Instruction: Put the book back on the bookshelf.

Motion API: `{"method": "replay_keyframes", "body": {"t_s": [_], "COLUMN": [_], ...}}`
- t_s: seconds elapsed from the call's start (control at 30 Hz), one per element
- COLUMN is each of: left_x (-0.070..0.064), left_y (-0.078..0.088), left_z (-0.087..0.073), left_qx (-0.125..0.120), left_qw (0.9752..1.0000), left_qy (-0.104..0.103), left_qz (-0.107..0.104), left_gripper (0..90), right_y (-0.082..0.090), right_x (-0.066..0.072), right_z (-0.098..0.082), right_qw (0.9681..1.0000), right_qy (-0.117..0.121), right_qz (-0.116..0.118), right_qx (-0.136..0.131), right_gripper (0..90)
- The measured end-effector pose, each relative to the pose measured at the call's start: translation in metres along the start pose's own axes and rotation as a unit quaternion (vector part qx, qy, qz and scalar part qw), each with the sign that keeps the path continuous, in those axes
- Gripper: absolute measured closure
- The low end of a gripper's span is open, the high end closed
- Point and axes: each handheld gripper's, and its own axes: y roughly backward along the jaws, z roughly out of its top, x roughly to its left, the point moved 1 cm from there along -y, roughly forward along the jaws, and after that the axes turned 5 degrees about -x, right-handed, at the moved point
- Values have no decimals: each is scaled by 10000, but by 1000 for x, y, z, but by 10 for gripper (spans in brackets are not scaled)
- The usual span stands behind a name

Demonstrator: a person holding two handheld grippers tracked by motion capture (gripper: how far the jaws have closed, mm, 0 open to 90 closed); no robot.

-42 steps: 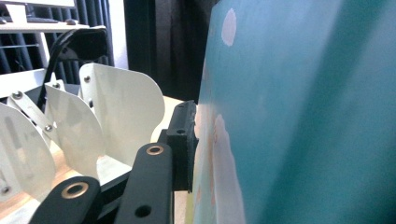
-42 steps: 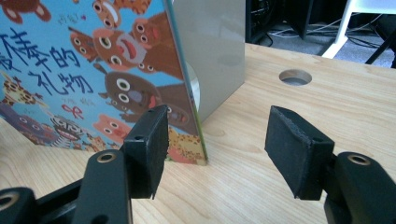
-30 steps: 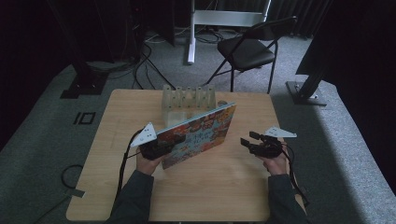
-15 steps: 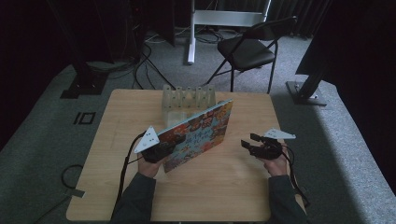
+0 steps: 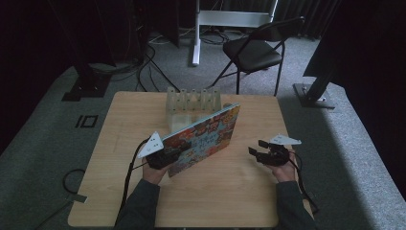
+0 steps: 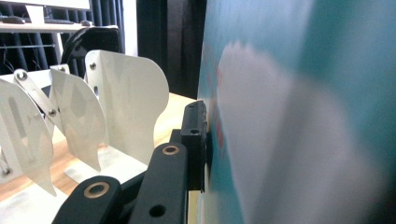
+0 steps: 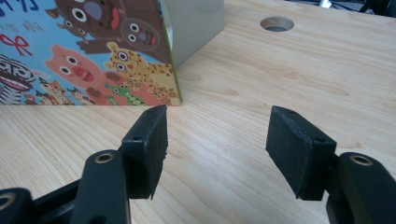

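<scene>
- High view: the left tongs (image 5: 168, 155) are clamped on the near left corner of a picture book (image 5: 206, 139), holding it tilted on edge above the tabletop (image 5: 230, 191), its far end near the white slotted book rack (image 5: 193, 103). The right tongs (image 5: 258, 154) hover empty with jaws apart, well to the right of the book.
- Judged from this, the step in hand is carrying the book to the rack; the next move calls for lining its lower edge up with a gap between dividers and keeping the cover upright so it does not catch on them.
- Left gripper view: the left tongs (image 6: 198, 140) press flat against the blurred teal cover of the picture book (image 6: 299, 116); the rack's curved white dividers (image 6: 126, 102) stand just to the side.
- Right gripper view: the right tongs (image 7: 217, 149) stand wide over bare wood, and the book's cartoon-animal cover (image 7: 93, 51) lies ahead of them, apart.
- The tabletop is pale wood grain with a round cable hole (image 7: 277, 23).
- The room is dim, with grey carpet, a black folding chair (image 5: 256, 50) beyond the table, stand feet and loose cables.
</scene>
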Motion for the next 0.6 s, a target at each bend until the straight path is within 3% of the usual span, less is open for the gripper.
{"method": "replay_keyframes", "body": {"t_s": [0.6], "left_x": [2], "left_y": [-5], "left_z": [-21], "left_qx": [29], "left_qw": [9998], "left_qy": [206], "left_qz": [32], "left_gripper": [756], "right_y": [-3], "right_x": [-5], "right_z": [-13], "right_qw": [9995], "right_qy": [21], "right_qz": [-131], "right_qx": [269], "right_gripper": [375]}}
